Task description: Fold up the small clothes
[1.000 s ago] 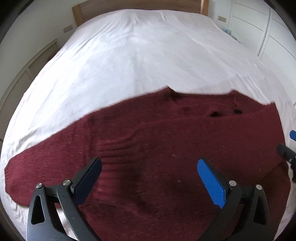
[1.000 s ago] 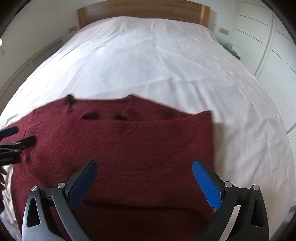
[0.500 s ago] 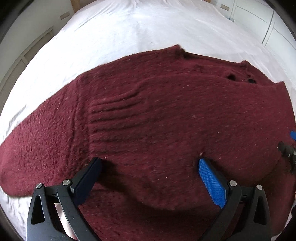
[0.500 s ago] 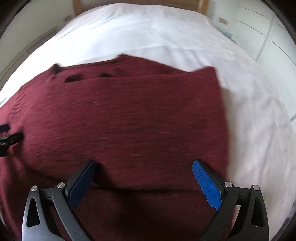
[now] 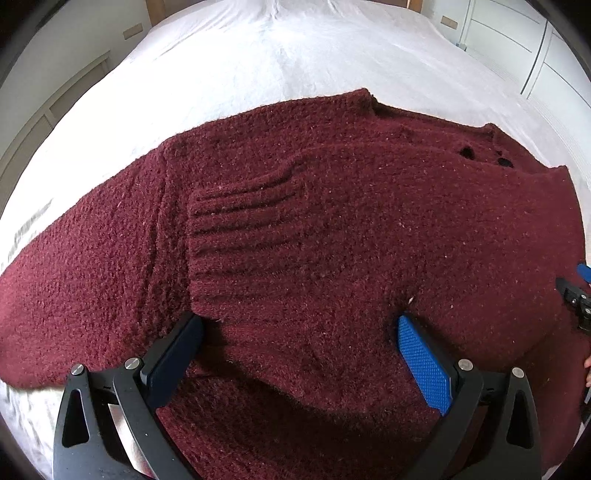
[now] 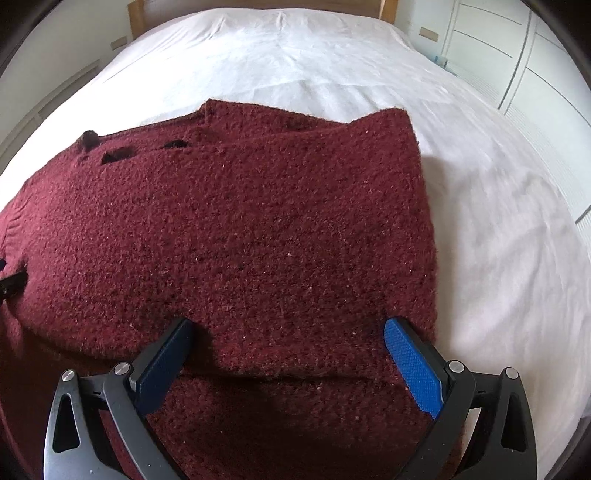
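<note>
A dark red knitted sweater [image 5: 332, 229] lies partly folded on a white bed [image 5: 280, 55]. One sleeve with a ribbed cuff [image 5: 247, 229] is folded across its body; the other sleeve [image 5: 74, 280] stretches out to the left. My left gripper [image 5: 299, 332] is open, its jaws wide apart, low over the folded near edge. In the right wrist view the sweater [image 6: 240, 229] has a straight folded right edge. My right gripper [image 6: 284, 332] is open, jaws wide apart over the near fold by that edge. Each gripper's tip shows at the other view's side.
The white bed sheet [image 6: 480, 184] extends far beyond and to the right of the sweater. A wooden headboard [image 6: 388, 7] stands at the far end. White wardrobe doors [image 6: 524, 55] stand on the right, and a wall with panels on the left.
Both grippers have come down and forward close over the sweater, which now fills most of both views. Both stay open.
</note>
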The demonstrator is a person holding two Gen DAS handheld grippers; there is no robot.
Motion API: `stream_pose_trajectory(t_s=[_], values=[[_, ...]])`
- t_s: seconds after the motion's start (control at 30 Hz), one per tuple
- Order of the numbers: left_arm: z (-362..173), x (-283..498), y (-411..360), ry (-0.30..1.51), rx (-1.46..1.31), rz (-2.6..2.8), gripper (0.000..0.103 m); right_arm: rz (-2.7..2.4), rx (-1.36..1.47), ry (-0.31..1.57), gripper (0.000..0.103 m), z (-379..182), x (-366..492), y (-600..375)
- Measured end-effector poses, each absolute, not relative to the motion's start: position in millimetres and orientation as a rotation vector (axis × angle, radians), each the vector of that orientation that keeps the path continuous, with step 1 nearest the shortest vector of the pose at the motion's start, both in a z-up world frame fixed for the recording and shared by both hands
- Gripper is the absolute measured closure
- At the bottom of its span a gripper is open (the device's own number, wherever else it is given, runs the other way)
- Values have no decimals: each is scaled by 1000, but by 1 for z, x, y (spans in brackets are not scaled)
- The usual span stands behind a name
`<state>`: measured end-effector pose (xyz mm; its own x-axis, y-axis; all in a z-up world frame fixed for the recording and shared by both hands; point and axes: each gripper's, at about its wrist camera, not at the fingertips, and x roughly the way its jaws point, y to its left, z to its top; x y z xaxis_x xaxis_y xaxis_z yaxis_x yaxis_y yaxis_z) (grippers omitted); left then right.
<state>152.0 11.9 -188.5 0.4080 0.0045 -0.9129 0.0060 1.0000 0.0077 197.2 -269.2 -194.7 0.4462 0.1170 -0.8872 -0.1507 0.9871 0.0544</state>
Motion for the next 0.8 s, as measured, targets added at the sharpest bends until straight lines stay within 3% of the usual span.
stream_pose_trajectory(t_s=[0.53, 0.8], values=[[-193, 138, 11, 1172, -18, 31, 1, 134, -38, 1074, 0, -199, 182, -255], [-162, 122, 25, 1198, -38, 27, 1, 180, -57, 1124, 0, -159, 163, -234]])
